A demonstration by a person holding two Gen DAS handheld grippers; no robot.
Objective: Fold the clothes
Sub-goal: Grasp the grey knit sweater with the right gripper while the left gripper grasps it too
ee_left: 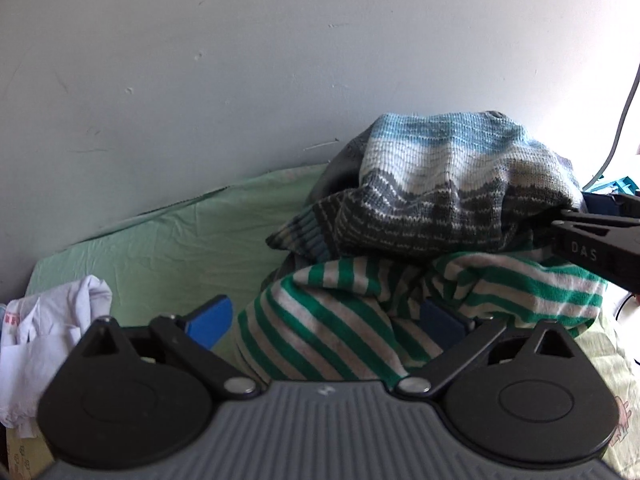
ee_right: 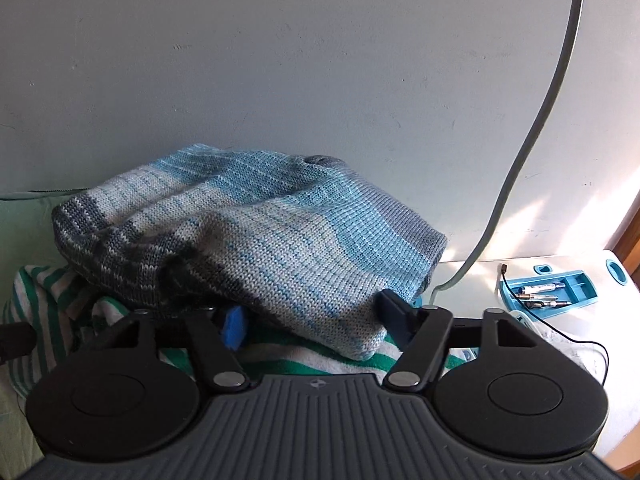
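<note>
On the bed (ee_left: pixel 168 236), the knit sweater (ee_right: pixel 256 236) lies atop the striped top (ee_left: pixel 320 320), which sits between the left gripper's (ee_left: pixel 326 316) spread jaws; right gripper (ee_right: pixel 316 320) straddles the sweater's hem, grip unclear.

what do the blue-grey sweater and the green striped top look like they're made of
Blue-grey sweater: chunky knitted yarn, likely wool or acrylic; visible stitch rows, matte. Green striped top: soft, thinner jersey, probably cotton; smooth, slightly fuzzy surface, no visible stitches.
</note>
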